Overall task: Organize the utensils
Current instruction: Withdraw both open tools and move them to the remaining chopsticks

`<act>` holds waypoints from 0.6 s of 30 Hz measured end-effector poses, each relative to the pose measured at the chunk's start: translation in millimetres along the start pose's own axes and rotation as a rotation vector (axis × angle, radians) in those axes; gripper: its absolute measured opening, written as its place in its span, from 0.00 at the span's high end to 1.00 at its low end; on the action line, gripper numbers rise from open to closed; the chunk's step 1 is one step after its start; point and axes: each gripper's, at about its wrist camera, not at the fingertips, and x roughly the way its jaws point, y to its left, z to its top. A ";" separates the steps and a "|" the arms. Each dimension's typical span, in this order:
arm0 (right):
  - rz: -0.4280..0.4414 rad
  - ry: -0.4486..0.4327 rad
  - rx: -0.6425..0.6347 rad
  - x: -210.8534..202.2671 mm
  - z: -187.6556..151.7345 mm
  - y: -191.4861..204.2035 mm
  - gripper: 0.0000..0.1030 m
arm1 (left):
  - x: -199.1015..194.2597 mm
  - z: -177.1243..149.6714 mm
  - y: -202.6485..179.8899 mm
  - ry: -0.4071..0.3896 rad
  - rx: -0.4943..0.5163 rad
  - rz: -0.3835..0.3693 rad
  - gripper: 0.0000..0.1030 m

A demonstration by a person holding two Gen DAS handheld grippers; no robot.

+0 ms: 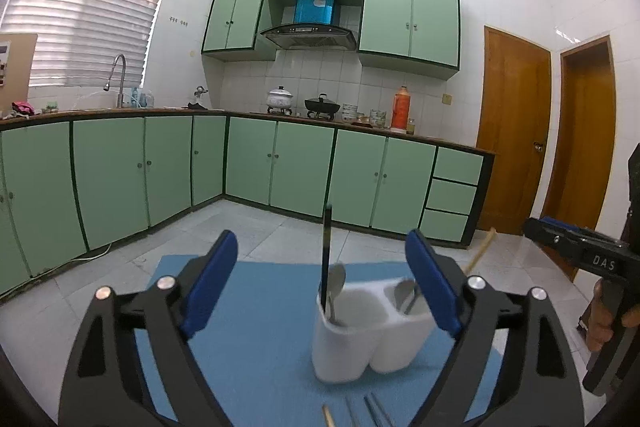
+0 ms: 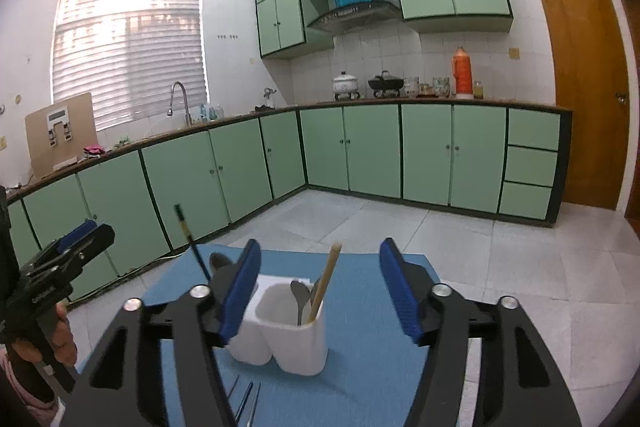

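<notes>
A white two-compartment utensil holder [image 1: 360, 331] [image 2: 288, 331] stands on a blue mat [image 1: 256, 347] [image 2: 368, 339]. Its left compartment holds a black chopstick [image 1: 326, 251] [image 2: 192, 247] and a metal spoon [image 1: 336, 287]. Its right compartment holds a metal spoon [image 2: 300, 297] and a wooden chopstick [image 2: 326, 281] [image 1: 482, 247]. Several loose utensils [image 1: 372, 411] [image 2: 246, 401] lie on the mat in front of the holder. My left gripper [image 1: 322, 287] is open and empty, above and before the holder. My right gripper [image 2: 320, 293] is open and empty, jaws either side of the holder.
The mat covers a small table over a white tiled floor [image 2: 520, 267]. Green cabinets [image 1: 280, 167] and a counter with pots and a red thermos [image 2: 462, 73] line the far walls. Wooden doors [image 1: 516, 131] stand at right.
</notes>
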 end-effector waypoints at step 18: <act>-0.051 0.057 0.012 -64.9 -154.9 43.2 0.28 | -86.5 -143.3 3.0 0.143 0.051 0.064 0.14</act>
